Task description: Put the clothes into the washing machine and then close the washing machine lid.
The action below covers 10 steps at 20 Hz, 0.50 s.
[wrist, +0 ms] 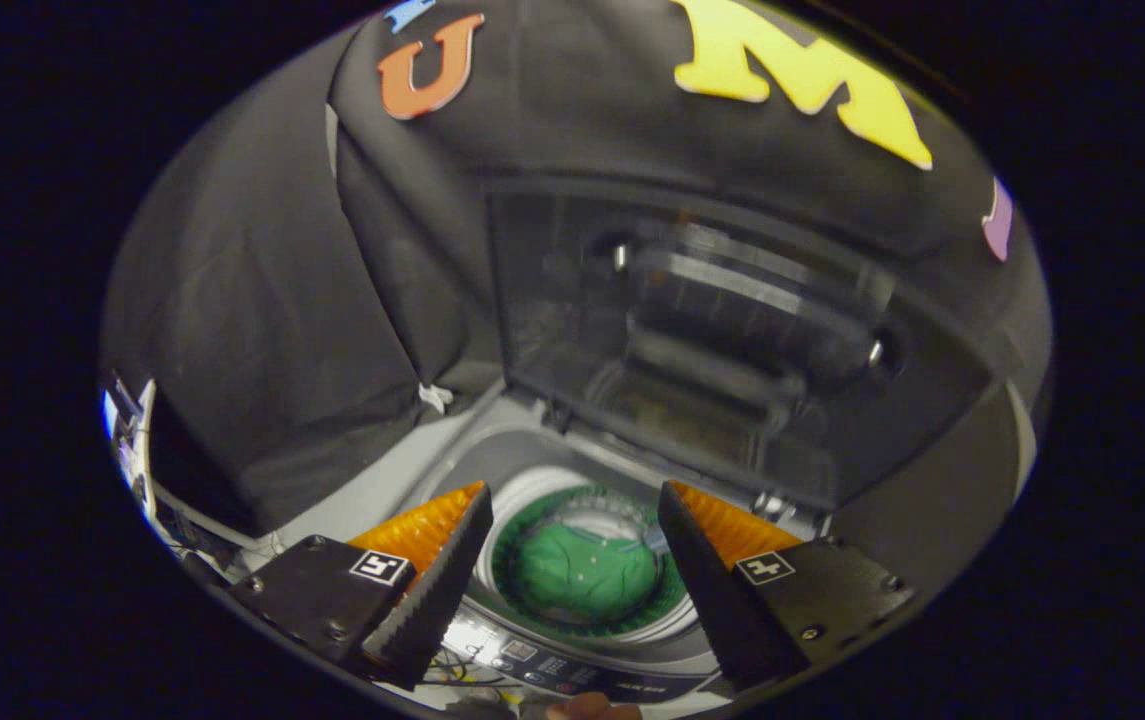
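Green clothes (587, 572) lie in the drum beyond the spread, empty hand-held gripper (572, 500).

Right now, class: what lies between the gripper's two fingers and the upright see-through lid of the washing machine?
In the gripper view, the open gripper faces the round drum opening holding green cloth; past that stands the see-through lid.

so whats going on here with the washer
A person is holding a two-finger gripper above a top-loading washing machine. Its fingers are spread open with nothing between them. Below them, a green garment lies inside the drum. The see-through lid stands open beyond the fingers, so closing it is the step not yet done. A fingertip shows at the near edge by the control panel.
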### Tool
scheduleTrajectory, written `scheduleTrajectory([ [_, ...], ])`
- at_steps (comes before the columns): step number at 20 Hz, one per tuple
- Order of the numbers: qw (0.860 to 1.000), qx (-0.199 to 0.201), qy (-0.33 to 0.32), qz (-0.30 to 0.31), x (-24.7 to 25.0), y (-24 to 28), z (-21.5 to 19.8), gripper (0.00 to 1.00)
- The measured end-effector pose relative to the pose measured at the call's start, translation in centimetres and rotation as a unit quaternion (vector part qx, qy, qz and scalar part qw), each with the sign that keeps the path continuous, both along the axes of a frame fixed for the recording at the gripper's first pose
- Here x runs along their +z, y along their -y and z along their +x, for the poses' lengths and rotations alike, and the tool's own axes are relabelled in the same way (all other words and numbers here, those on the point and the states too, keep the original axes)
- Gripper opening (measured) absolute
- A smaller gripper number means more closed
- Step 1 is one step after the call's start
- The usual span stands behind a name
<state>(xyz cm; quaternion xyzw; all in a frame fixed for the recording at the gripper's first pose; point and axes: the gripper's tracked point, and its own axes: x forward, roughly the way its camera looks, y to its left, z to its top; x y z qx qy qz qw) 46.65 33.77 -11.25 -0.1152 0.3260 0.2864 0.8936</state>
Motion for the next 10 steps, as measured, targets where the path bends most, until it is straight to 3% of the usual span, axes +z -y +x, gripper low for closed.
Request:
scheduleTrajectory([
  [3,0.996,0.020,0.053,0.074,9.5,-1.0,0.5,1.00],
  [6,0.980,0.016,0.096,0.173,18.2,-1.5,2.9,1.00],
  [8,0.971,0.007,0.126,0.202,20.6,-1.5,6.5,1.00],
  [10,0.969,-0.028,0.159,0.188,21.2,-0.7,10.8,1.00],
])
